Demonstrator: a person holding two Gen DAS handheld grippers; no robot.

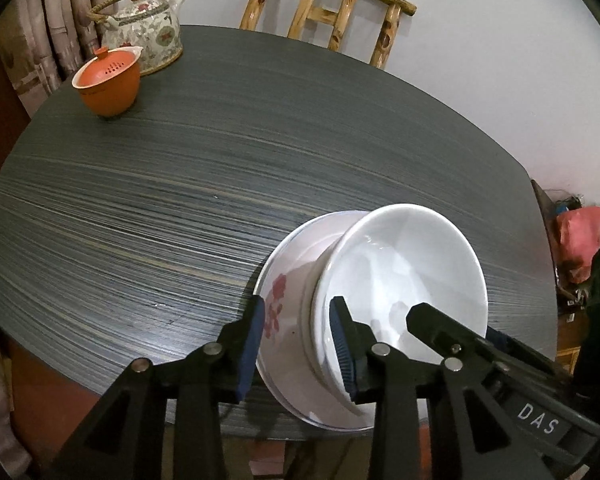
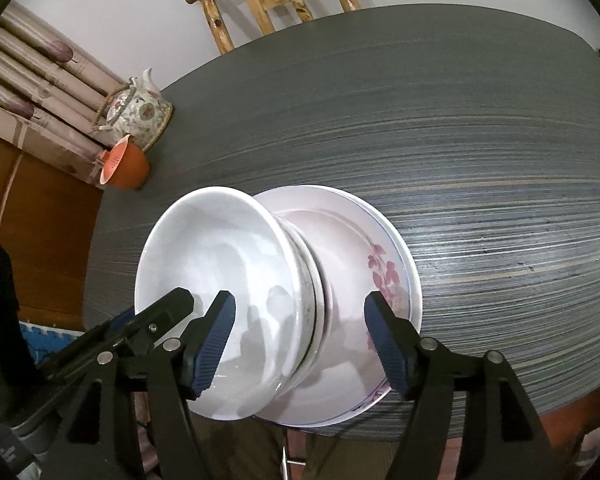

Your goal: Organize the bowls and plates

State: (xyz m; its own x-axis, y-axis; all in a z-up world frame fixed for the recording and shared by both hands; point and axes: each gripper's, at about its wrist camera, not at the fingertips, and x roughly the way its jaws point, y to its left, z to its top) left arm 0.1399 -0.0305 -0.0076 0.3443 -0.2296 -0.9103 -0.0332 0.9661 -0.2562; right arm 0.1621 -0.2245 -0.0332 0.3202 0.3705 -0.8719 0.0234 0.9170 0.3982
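Note:
A stack of dishes stands at the table's near edge. At its base is a shallow plate with pink flowers, and nested bowls rise from it, topped by a plain white bowl. My left gripper straddles the stack's left side, one pad outside the plate's rim and the other in the top bowl; neither visibly presses. My right gripper stands wide open over the right side, one pad inside the top bowl and one above the plate's rim.
The dark striped table stretches away behind the stack. A flowered teapot and an orange lidded cup sit at its far left corner. A bamboo chair stands behind, and a red bag lies off the right side.

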